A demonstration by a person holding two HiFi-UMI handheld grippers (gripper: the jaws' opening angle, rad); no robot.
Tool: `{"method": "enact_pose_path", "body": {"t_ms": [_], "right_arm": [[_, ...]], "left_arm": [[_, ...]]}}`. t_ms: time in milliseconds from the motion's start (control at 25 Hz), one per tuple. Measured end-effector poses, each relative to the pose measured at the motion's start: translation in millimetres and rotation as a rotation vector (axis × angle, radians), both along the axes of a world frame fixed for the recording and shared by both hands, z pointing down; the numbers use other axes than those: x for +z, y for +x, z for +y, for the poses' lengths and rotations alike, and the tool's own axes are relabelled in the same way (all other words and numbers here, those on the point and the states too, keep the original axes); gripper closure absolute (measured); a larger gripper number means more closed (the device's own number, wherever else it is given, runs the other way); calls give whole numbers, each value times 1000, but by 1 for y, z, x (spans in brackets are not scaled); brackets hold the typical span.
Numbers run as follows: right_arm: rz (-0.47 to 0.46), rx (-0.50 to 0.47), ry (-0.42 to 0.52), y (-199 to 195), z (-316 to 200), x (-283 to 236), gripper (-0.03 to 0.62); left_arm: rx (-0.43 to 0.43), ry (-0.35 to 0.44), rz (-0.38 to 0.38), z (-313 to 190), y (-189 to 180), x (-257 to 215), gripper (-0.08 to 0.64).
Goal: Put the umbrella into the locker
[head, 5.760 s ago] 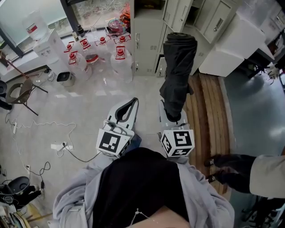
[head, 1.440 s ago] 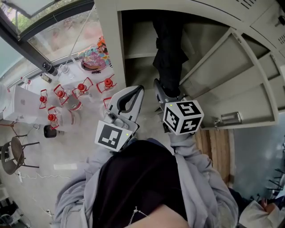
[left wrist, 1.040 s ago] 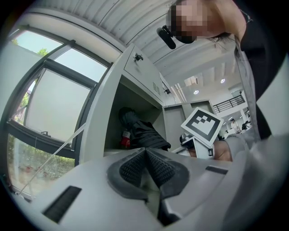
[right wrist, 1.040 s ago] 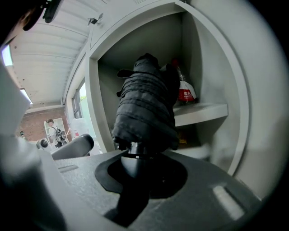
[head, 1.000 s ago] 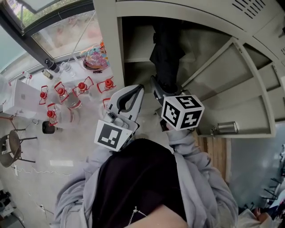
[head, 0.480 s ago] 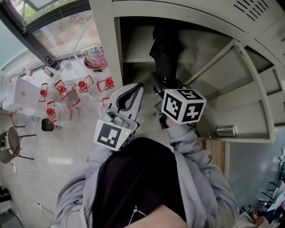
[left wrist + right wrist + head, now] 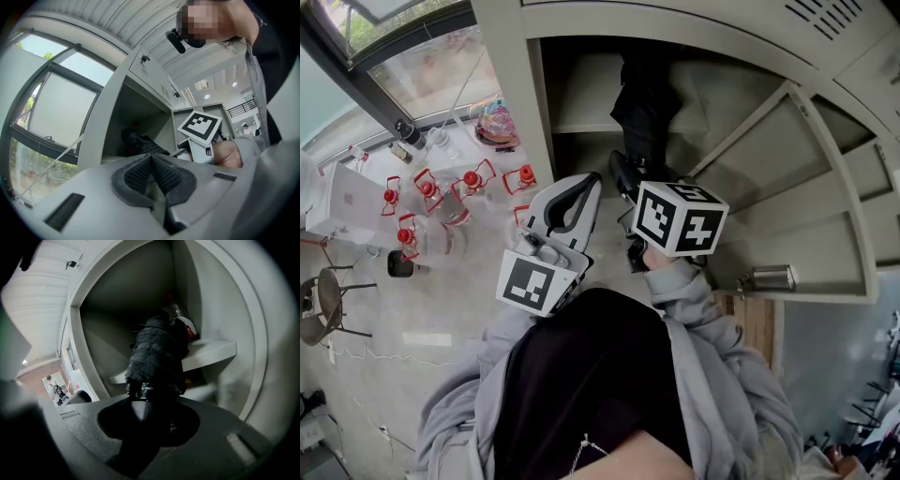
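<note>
Since the earliest head frame, the umbrella (image 7: 154, 357) went from standing upright in your right gripper (image 7: 147, 416) out on the open floor to lying inside the locker (image 7: 520, 103). In the last half second little changed.

Nearest you, the left gripper (image 7: 151, 159) was clenched on nothing, held outside the compartment. The right gripper's jaws were opening, with the umbrella's pointed end cap between them. The pads no longer appeared to press on it, though that view was dark.

The folded black umbrella rested on the shelf (image 7: 211, 350), and its near end overhung the front edge towards your jaws. Behind it stood a clear bottle (image 7: 180, 317) with a red label, touching or just beside the fabric; which one I couldn't tell.

Risks, as judged:
- The overhanging end could tip or slide off once it was fully let go.
- A pad could catch the fabric on withdrawal and drag the umbrella back out.
- A push inward could knock the bottle over.
- The overhang might foul the door (image 7: 797, 187).

Count: two grippers, one umbrella, one shelf, one bottle, one open door, and at least five red-capped water jugs (image 7: 472, 180) on the floor beyond.
</note>
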State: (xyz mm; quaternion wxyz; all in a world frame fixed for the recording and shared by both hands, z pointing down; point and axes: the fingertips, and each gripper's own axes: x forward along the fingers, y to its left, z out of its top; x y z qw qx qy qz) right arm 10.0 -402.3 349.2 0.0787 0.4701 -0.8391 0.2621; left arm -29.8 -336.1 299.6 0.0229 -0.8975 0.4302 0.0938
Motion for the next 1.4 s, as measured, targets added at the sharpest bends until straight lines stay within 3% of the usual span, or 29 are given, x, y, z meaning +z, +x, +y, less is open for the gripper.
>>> {"method": "enact_pose_path", "body": {"t_ms": [160,320,440,680,760,880,1080,1400], "right_arm": [[-9,2,12,-2,3,-7,465],[5,1,70,-3,4,-26,322],[38,7,75,-3,6,-25,321],[243,33,135,3,6,-29,310],[298,54,207,5,3,-40,308],[362,102,402,6,-4,-73,308],[324,85,469,0,-8,-79,310],[207,117,660,11,22,-115,310]], "left_arm": [[-3,-1,3,-2,1,-2,552],[8,3,13,-3,2,-4,552],[11,10,13,-3,3,-5,552],[10,7,20,-5,2,-6,552],[12,7,20,-6,2,-6,552],[12,5,23,-7,2,-5,552],[-3,19,39,-7,1,-8,552],[-12,19,36,-6,-1,-9,553]]}}
